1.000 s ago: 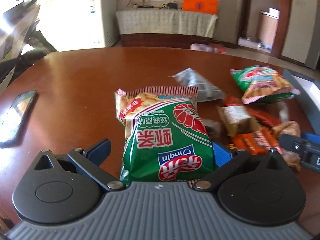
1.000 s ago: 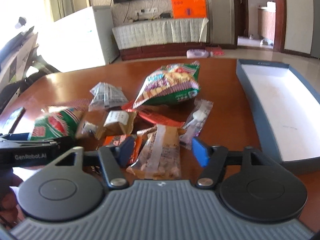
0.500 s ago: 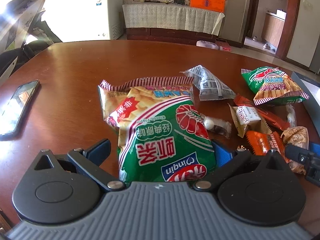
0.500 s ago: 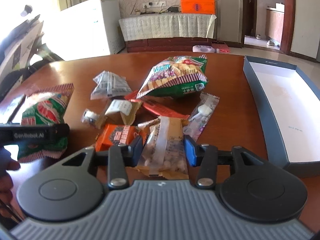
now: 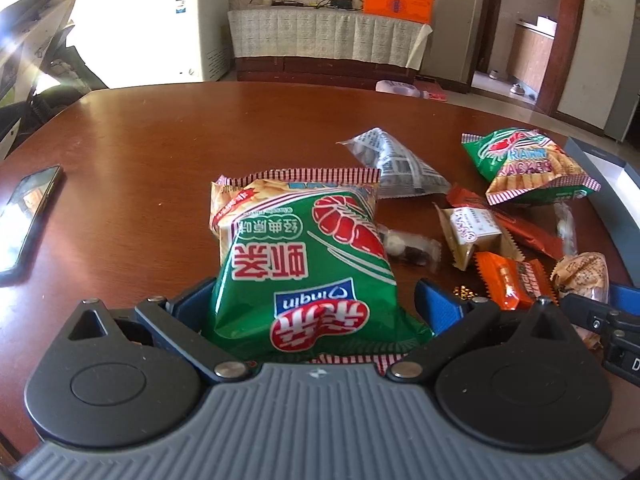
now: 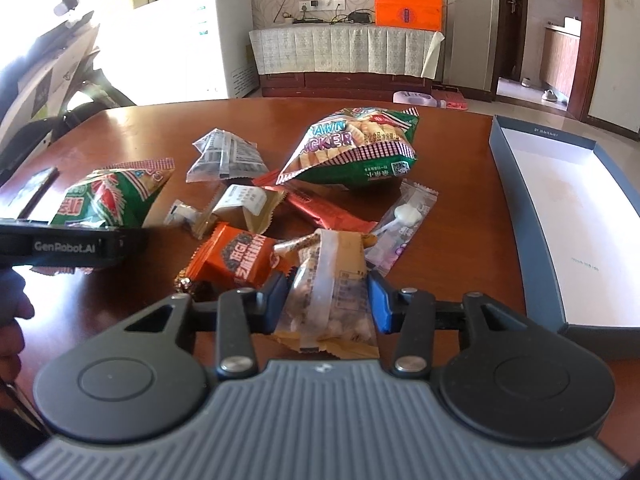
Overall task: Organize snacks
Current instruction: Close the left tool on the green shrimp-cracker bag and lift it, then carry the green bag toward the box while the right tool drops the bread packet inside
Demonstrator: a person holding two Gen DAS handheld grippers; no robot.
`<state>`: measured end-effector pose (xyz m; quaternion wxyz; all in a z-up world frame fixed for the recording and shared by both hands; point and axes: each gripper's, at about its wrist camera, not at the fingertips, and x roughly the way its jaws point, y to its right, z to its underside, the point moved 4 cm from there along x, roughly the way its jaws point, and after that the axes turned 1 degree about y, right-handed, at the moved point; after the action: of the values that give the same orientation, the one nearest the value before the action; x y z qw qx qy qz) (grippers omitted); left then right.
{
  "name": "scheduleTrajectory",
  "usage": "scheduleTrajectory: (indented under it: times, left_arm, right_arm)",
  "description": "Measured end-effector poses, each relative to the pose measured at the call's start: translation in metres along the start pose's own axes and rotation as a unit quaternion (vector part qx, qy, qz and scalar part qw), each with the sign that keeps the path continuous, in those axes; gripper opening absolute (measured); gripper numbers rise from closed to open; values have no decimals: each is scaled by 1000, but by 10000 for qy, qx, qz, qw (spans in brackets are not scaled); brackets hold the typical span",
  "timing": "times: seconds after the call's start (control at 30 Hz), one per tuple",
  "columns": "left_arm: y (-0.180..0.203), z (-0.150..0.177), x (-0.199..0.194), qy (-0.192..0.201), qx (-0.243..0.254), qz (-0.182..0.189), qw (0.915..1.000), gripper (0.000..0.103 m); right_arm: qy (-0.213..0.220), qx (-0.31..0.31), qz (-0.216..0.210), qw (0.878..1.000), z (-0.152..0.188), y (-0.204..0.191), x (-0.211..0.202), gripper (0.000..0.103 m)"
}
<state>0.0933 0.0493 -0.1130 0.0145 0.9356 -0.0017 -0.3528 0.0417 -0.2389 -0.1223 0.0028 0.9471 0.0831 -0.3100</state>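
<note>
My left gripper (image 5: 314, 306) is shut on a green prawn-cracker bag (image 5: 304, 256), which fills the gap between the blue pads; the right wrist view shows this bag (image 6: 108, 200) tilted at the far left. My right gripper (image 6: 327, 302) is shut on a tan, partly clear snack packet (image 6: 328, 280), both pads pressing its sides. Ahead lies a loose pile: a second prawn-cracker bag (image 6: 356, 148), a silver triangular packet (image 6: 226, 156), an orange packet (image 6: 240, 258), a red bar (image 6: 328, 212) and a clear candy sachet (image 6: 404, 220).
An open grey-blue box (image 6: 568, 208) with a white inside stands on the right of the round brown table (image 5: 160, 140). A phone (image 5: 28, 216) lies near the table's left edge. A hand (image 6: 12, 320) shows at the left of the right wrist view.
The right jaws have narrowed until the pads press on the tan packet. The green bag in the left gripper now sits higher and more tilted at the left of the right view.
</note>
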Motion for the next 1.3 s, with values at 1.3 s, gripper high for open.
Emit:
scheduleTrajectory:
  times: [1.3]
  left_arm:
    - [55, -23, -45, 931, 324, 442, 9942, 67]
  right_arm:
    - [811, -257, -292, 9959, -39, 6, -58, 45]
